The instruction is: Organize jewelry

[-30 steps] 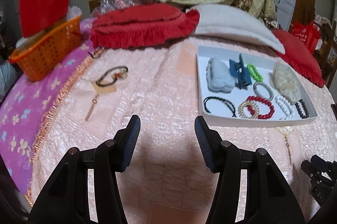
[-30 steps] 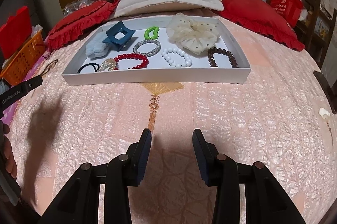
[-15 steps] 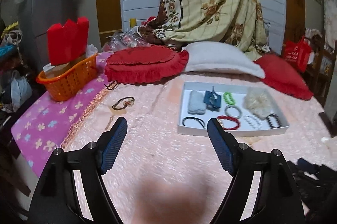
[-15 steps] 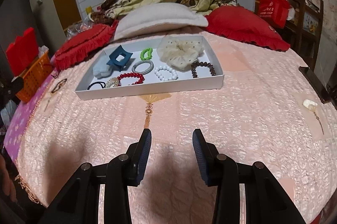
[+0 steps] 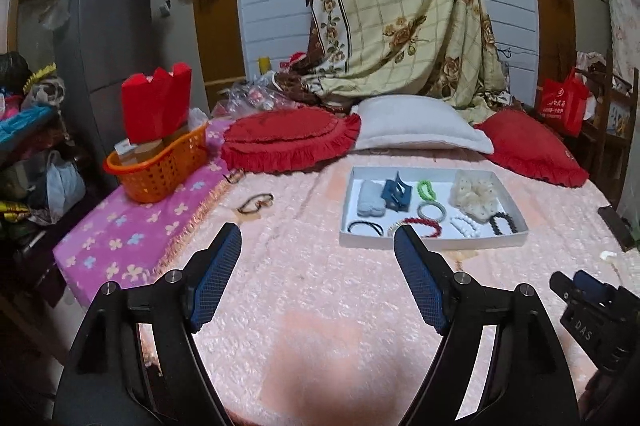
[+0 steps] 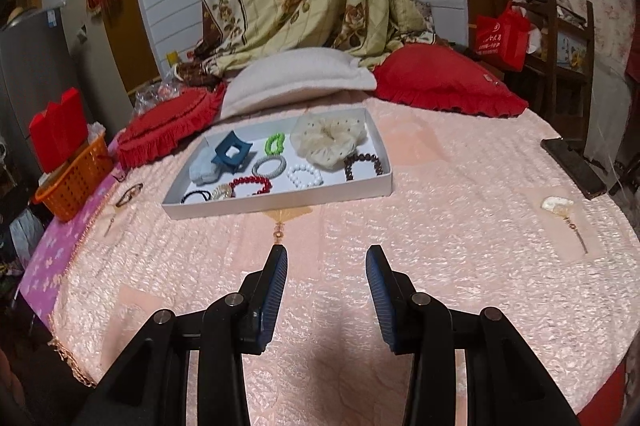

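Note:
A white tray [image 5: 432, 240] [image 6: 280, 203] lies on the pink bedspread and holds several bracelets, hair ties, a blue claw clip [image 6: 232, 151] and a cream scrunchie [image 6: 328, 137]. A dark bracelet [image 5: 256, 203] [image 6: 129, 194] lies on the bedspread left of the tray. A white shell-like piece with a thin pin [image 6: 558, 205] lies to the right. My left gripper [image 5: 318, 258] is open and empty, held above the near bedspread. My right gripper [image 6: 326, 266] is open and empty, well short of the tray; its body shows in the left wrist view [image 5: 592, 310].
An orange basket [image 5: 160, 165] with red boxes stands at the left on a purple flowered cloth [image 5: 132, 230]. Red cushions [image 5: 288, 141] and a white pillow [image 5: 416, 123] lie behind the tray. A dark flat object [image 6: 572, 165] lies at the right edge.
Both grippers have pulled back and risen away from the tray, so more of the room shows. My left gripper's jaws have opened wider. Nothing was picked up.

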Tool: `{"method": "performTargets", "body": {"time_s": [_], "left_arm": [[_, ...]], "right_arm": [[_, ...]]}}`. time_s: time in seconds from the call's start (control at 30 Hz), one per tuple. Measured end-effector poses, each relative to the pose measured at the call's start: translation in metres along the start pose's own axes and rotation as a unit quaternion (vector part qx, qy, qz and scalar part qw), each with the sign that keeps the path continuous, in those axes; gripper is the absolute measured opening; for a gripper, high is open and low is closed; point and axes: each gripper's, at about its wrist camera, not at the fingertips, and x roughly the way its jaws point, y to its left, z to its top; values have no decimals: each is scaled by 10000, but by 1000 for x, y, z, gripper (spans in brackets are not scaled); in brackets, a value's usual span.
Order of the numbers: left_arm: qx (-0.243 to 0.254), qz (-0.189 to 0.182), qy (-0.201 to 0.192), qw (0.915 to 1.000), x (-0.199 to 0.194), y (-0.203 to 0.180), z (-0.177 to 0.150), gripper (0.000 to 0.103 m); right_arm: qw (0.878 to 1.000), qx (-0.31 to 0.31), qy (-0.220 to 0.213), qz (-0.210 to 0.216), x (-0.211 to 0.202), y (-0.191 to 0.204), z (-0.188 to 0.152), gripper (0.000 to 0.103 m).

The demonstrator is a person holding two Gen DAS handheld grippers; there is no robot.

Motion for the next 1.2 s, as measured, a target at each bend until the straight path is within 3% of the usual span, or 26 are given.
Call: {"method": "performTargets", "body": {"time_s": [0.3, 0.63, 1.2], "left_arm": [[-75, -214, 471, 9986, -3, 1, -10, 79], [-2, -315, 601, 9977, -8, 3, -24, 79], [-38, -391, 812, 9959, 0, 8, -34, 79]], "right_arm": [[9993, -265, -249, -122, -22, 8, -1, 40], [9981, -571, -220, -69, -31, 30, -9, 41], [9987, -466, -115, -141, -32, 34, -11, 44]]}}
